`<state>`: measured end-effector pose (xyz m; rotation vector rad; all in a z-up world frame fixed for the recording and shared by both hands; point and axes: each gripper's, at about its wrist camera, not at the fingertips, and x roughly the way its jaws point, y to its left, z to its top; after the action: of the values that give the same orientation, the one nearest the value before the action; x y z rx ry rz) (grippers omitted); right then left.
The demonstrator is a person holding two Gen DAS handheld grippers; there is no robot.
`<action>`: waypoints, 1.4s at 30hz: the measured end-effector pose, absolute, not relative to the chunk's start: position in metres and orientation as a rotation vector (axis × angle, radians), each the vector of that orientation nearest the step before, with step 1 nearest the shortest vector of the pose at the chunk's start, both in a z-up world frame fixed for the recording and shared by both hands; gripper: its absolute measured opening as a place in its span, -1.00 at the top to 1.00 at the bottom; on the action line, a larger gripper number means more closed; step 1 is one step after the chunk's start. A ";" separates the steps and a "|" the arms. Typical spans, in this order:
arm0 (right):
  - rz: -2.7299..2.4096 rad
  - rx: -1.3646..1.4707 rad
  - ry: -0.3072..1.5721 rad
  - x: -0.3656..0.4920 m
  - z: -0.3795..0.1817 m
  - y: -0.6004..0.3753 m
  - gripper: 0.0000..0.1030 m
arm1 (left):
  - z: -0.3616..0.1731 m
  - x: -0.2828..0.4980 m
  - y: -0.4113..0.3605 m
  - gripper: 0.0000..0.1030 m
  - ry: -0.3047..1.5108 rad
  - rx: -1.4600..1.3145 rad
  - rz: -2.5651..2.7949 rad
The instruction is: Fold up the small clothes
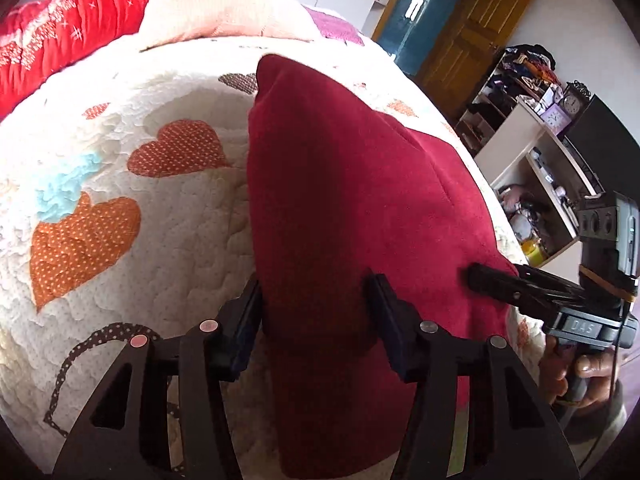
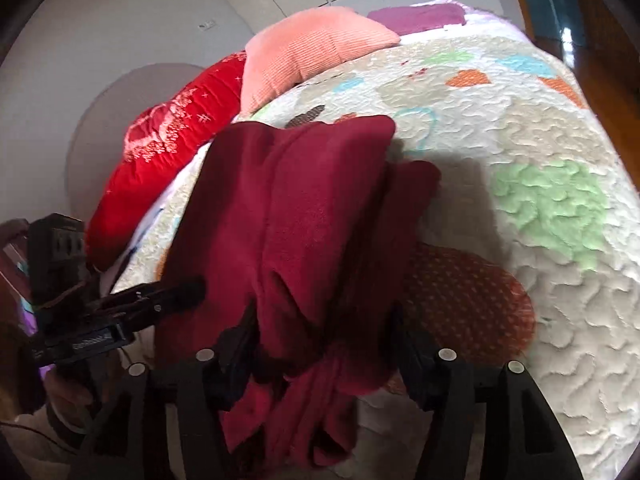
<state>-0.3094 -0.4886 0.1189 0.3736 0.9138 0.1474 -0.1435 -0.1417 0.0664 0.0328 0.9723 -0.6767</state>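
Observation:
A dark red fleece garment (image 1: 344, 184) lies lengthwise on the quilted bed (image 1: 120, 184). My left gripper (image 1: 316, 304) has the garment's near end between its fingers, which stand wide apart. My right gripper (image 2: 324, 328) has the bunched near end of the garment (image 2: 296, 208) between its fingers, also wide apart. The right gripper shows in the left wrist view (image 1: 496, 284) at the garment's right edge. The left gripper shows in the right wrist view (image 2: 160, 296) at the garment's left edge.
A red pillow (image 2: 160, 160) and a pink pillow (image 2: 312, 48) lie at the head of the bed. White shelves (image 1: 532, 152) with clutter and a clock stand right of the bed, with a wooden door (image 1: 476, 28) behind.

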 end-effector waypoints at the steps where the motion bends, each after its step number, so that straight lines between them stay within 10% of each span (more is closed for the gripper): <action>1: 0.130 0.370 0.879 -0.317 0.131 -0.489 -0.22 | 0.069 -0.146 -0.141 -0.08 0.966 0.039 -0.653; 7: 0.182 0.182 0.745 -0.326 0.190 -0.451 0.16 | 0.082 -0.150 -0.138 -0.08 0.909 0.085 -0.573; 18: -0.001 0.074 0.880 -0.300 0.133 -0.440 0.25 | 0.089 -0.155 -0.129 -0.08 0.852 0.125 -0.475; 42: -0.163 0.134 0.733 -0.338 0.167 -0.418 -0.22 | 0.109 -0.193 -0.123 -0.09 0.643 0.146 -0.394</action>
<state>-0.3377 -0.4179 0.1671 0.1338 0.7329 -0.1632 -0.1927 -0.1235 0.1089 0.1459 0.6426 -0.3940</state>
